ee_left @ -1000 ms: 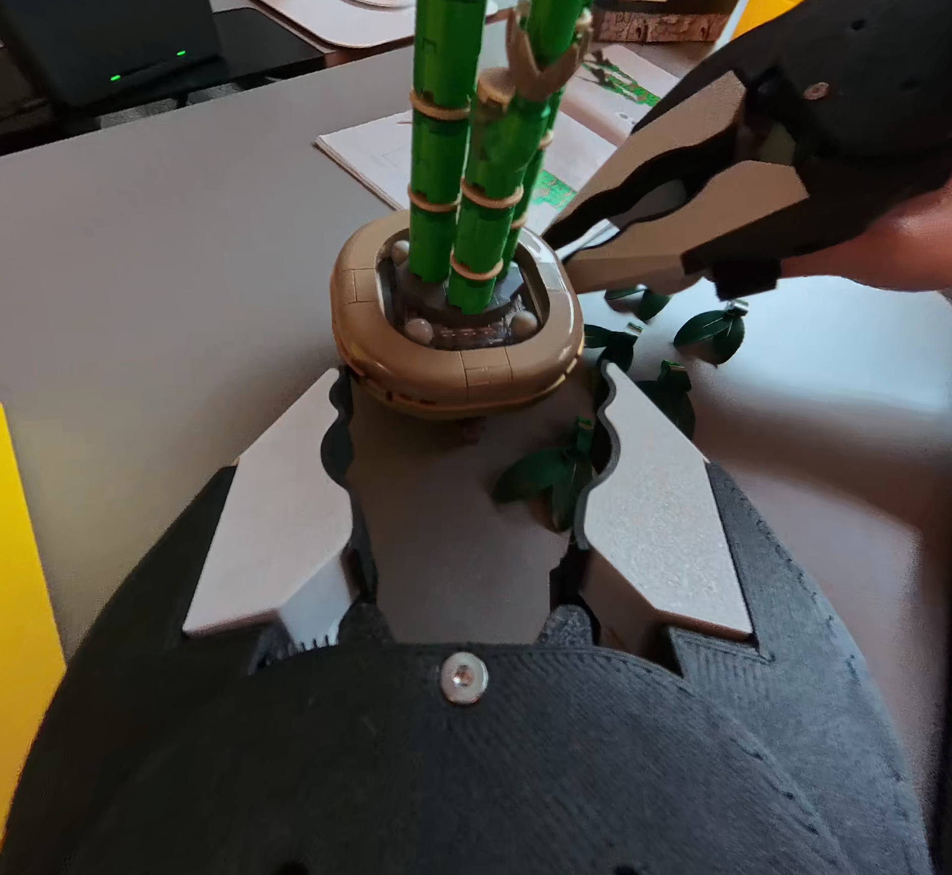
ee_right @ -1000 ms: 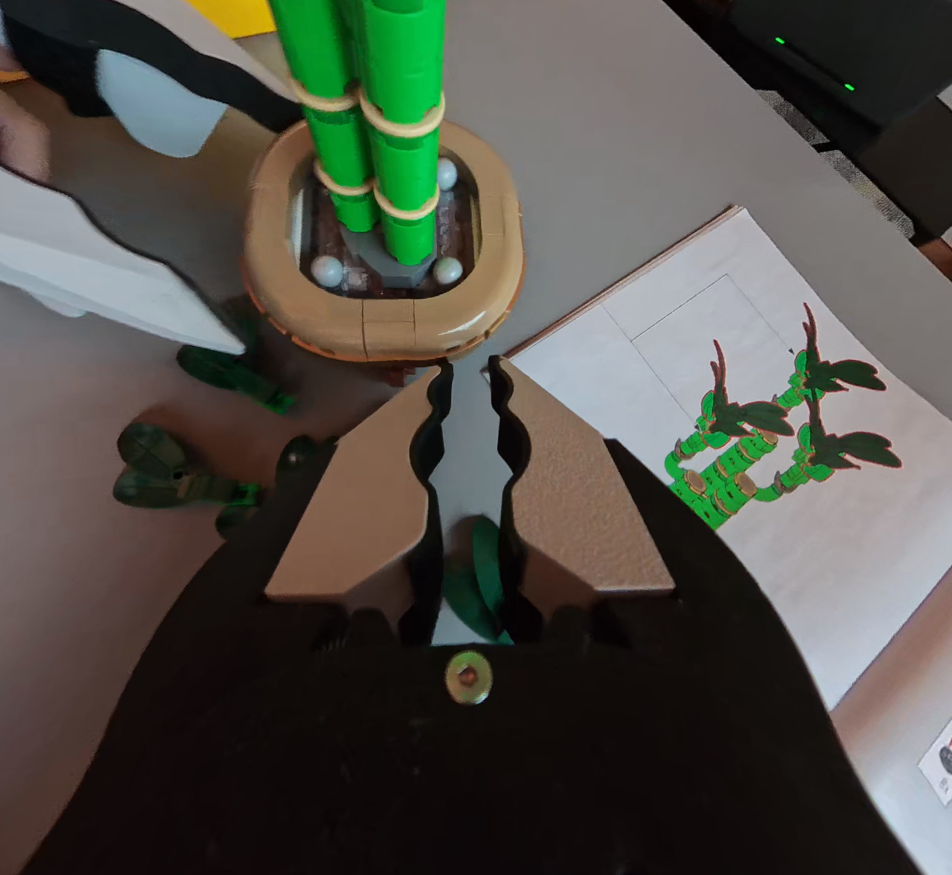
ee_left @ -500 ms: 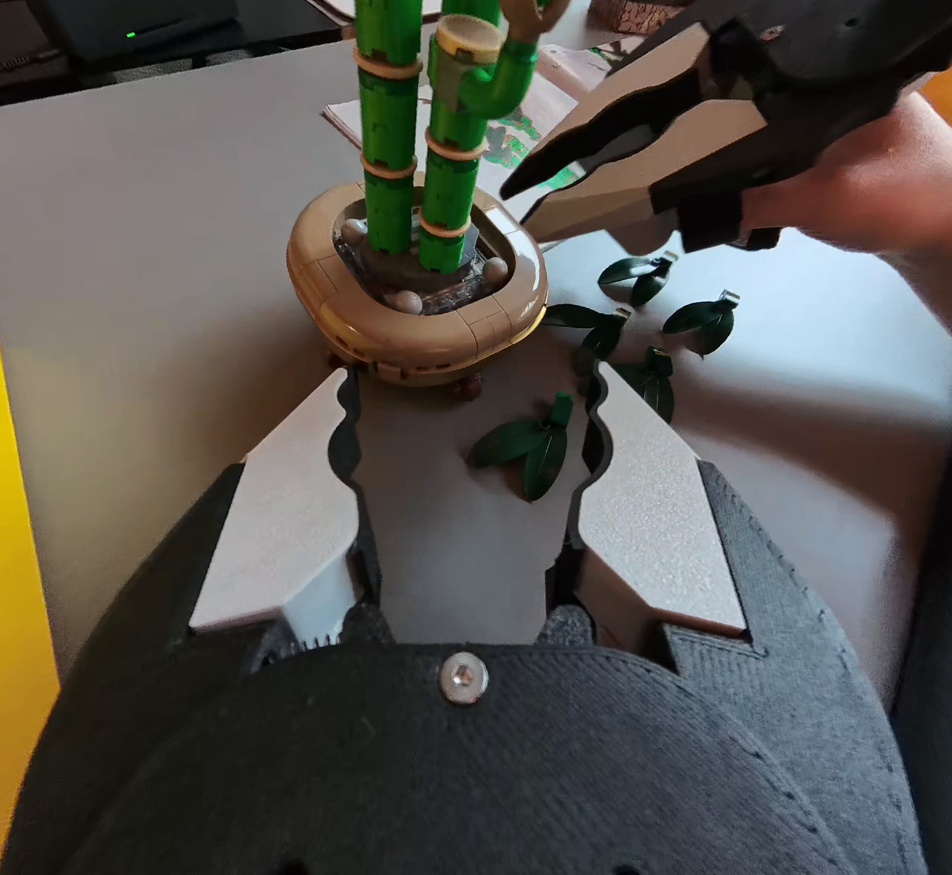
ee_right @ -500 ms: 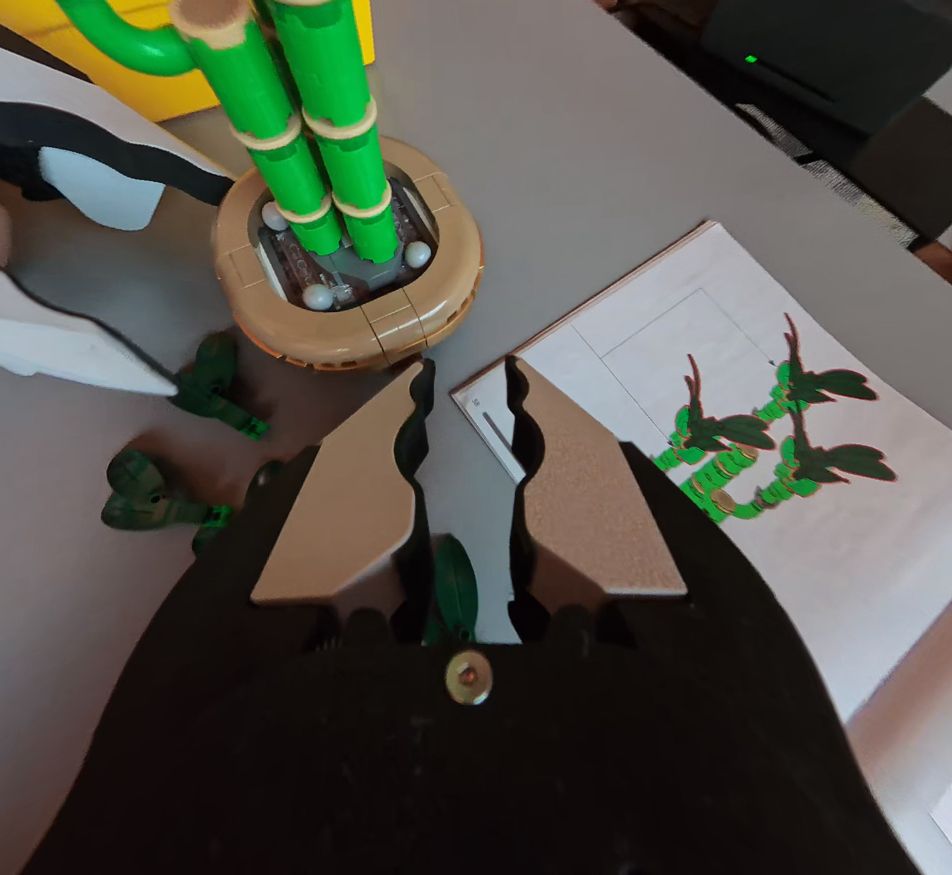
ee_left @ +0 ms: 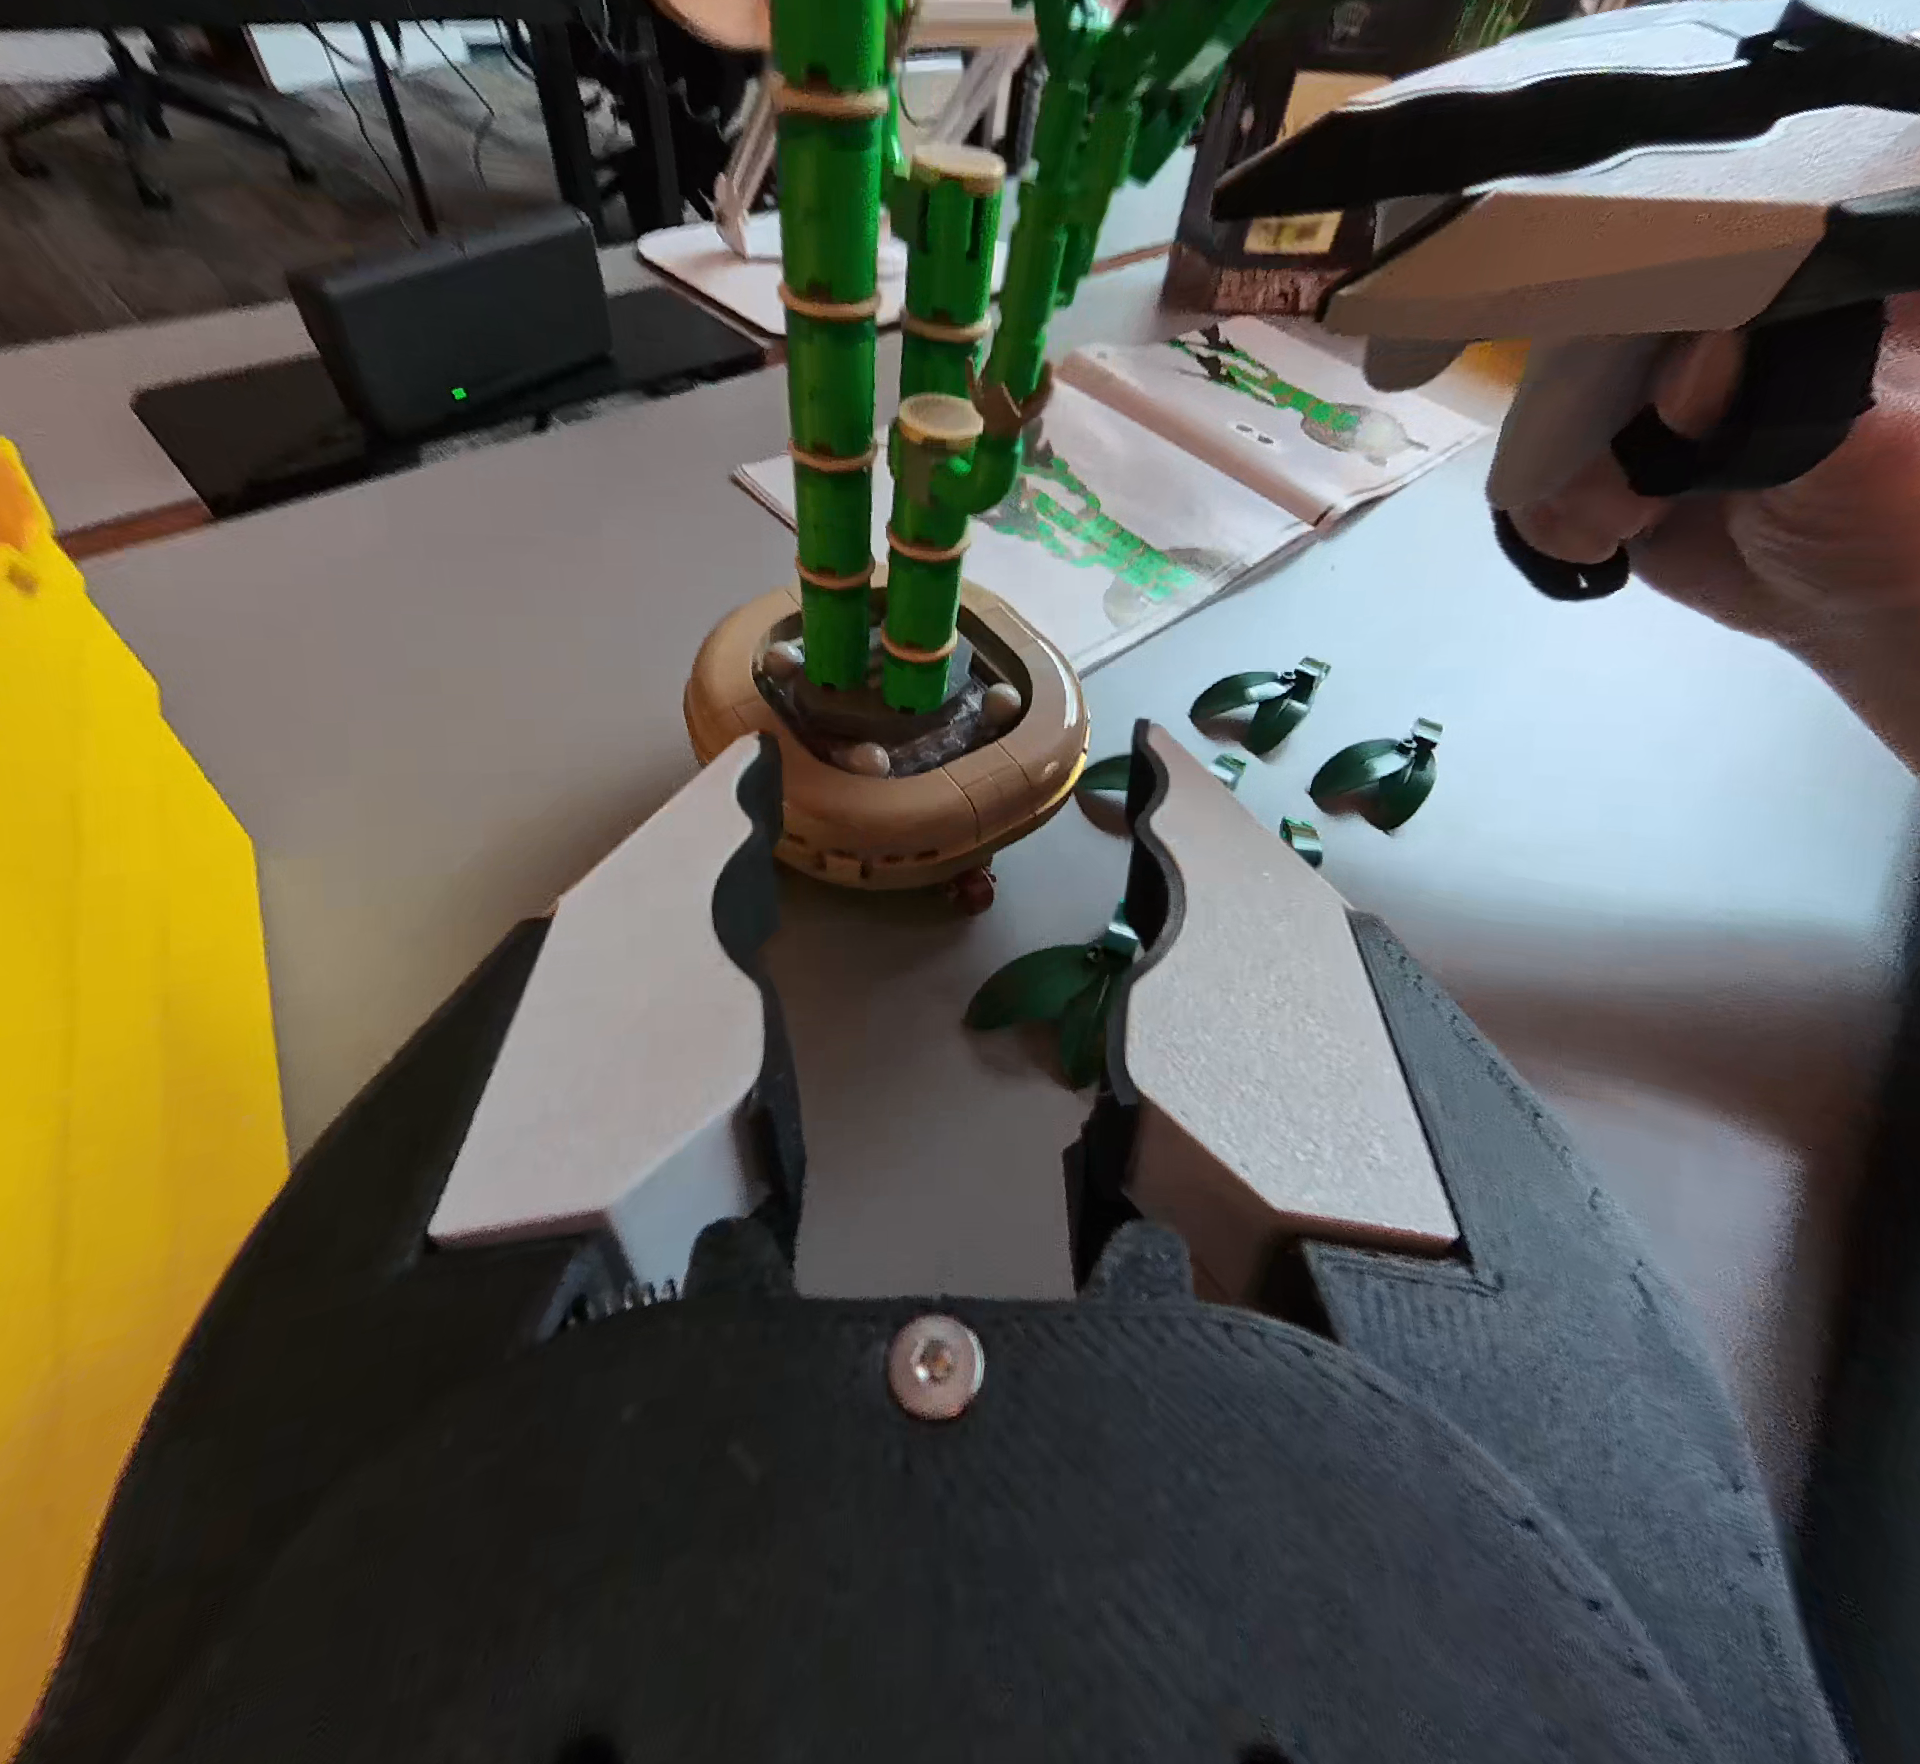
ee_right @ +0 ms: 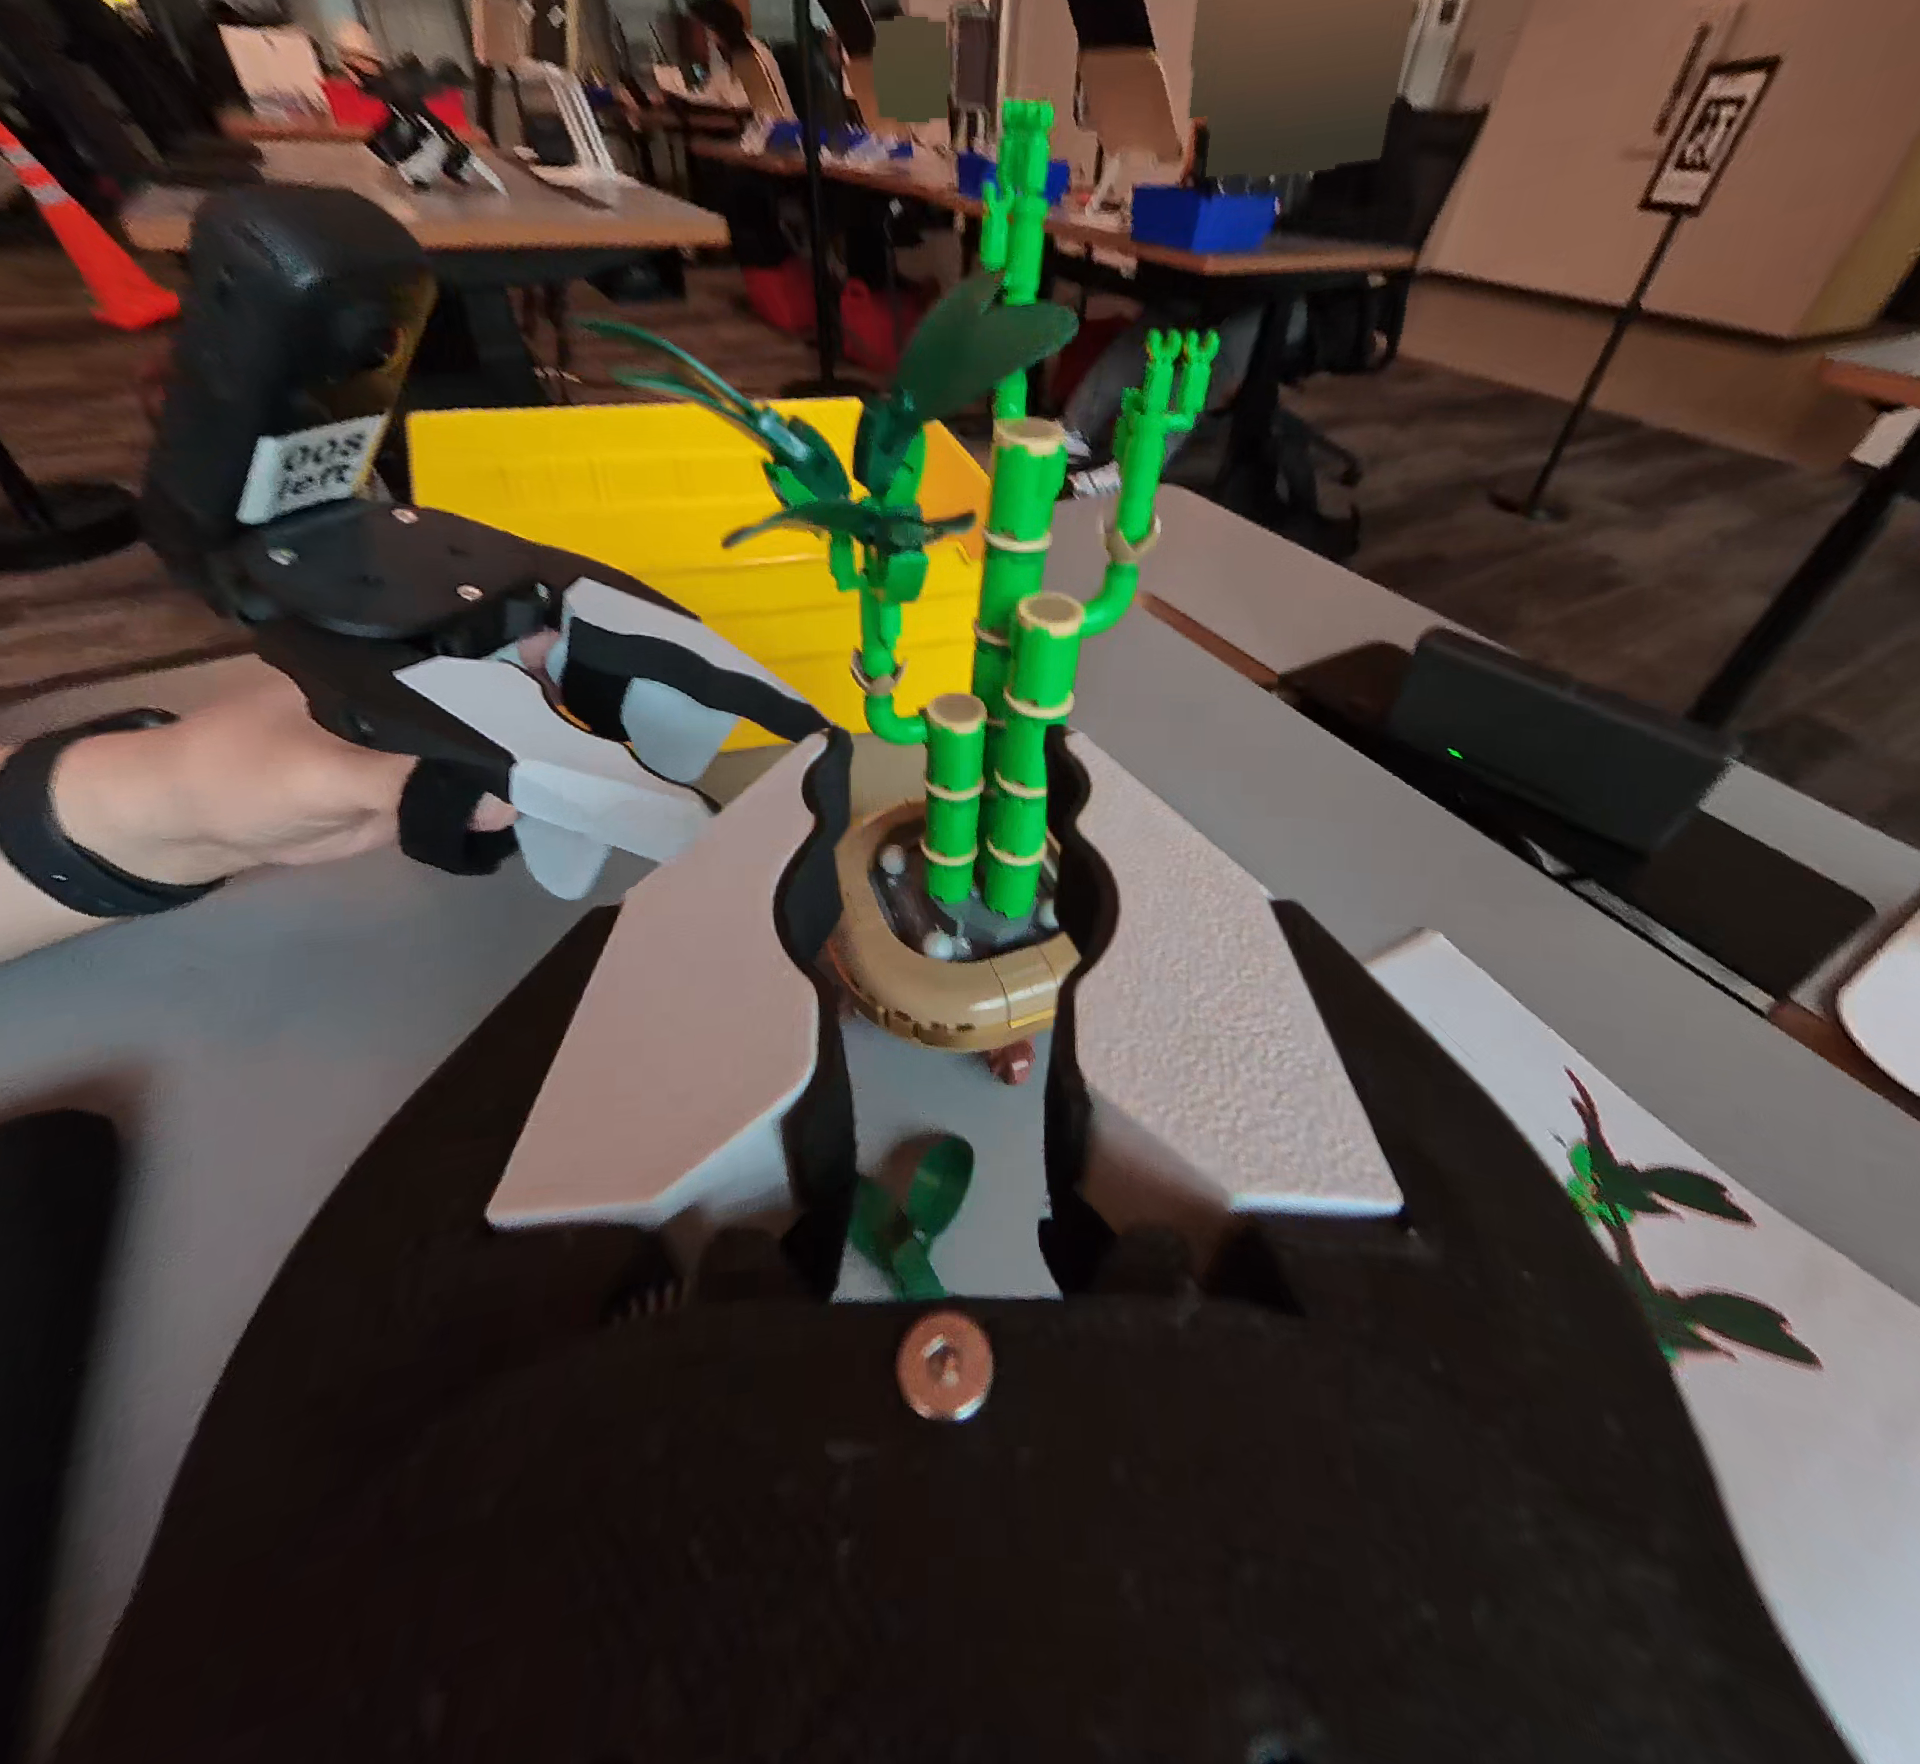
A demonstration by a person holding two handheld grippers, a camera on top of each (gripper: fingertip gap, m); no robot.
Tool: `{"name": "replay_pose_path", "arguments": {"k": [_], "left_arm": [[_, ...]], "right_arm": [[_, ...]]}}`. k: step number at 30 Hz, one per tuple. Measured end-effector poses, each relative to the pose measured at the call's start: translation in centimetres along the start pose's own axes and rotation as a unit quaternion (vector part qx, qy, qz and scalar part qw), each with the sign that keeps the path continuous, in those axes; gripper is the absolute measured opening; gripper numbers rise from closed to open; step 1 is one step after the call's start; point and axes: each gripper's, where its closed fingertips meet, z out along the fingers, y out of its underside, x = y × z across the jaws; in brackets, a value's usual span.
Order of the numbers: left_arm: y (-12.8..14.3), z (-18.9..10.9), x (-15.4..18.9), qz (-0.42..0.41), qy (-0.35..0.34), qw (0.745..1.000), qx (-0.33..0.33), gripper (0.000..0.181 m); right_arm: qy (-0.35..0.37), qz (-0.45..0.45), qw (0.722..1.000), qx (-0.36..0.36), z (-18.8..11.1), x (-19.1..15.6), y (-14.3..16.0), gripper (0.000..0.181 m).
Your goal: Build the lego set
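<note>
2 tongs, both wide and empty: left tongs (ee_left: 951, 779) level before the green brick bamboo in its tan pot (ee_left: 904, 779); right tongs (ee_right: 951, 764) frame it above the grey bench (ee_left: 416, 634).

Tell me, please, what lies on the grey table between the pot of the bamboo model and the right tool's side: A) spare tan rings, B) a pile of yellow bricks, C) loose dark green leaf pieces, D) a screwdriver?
C: several loose dark green leaf pieces lie flat on the grey table right of the tan pot, below the raised right tool.
</note>
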Motion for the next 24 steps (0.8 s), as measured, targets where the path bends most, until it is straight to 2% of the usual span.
{"name": "replay_pose_path", "arguments": {"k": [6, 11, 15, 20, 24], "left_arm": [[-2.5, -0.7, 0.6, 0.045, -0.017, 0.995, 0.084, 0.065], [-2.9, -0.9, 1.0, 0.072, -0.017, 0.991, 0.108, 0.061], [-3.3, -1.0, 1.3, 0.090, -0.019, 0.988, 0.122, 0.055], [-4.1, -0.5, 0.9, 0.093, -0.030, 0.984, 0.148, 0.060], [-5.4, 0.3, 0.7, 0.110, -0.048, 0.977, 0.179, 0.061]], "right_arm": [[-0.043, -0.036, 0.998, 0.026, 1.3, -1.4, -1.2, 0.036], [-0.074, -0.075, 0.994, -0.028, 2.3, -1.6, -1.0, 0.025], [-0.076, -0.070, 0.994, -0.025, 2.5, -1.5, -1.7, 0.024], [-0.083, -0.077, 0.993, -0.034, 2.3, -1.1, -1.6, 0.025], [-0.173, -0.090, 0.978, -0.077, 1.8, -2.1, -1.2, 0.026]]}}
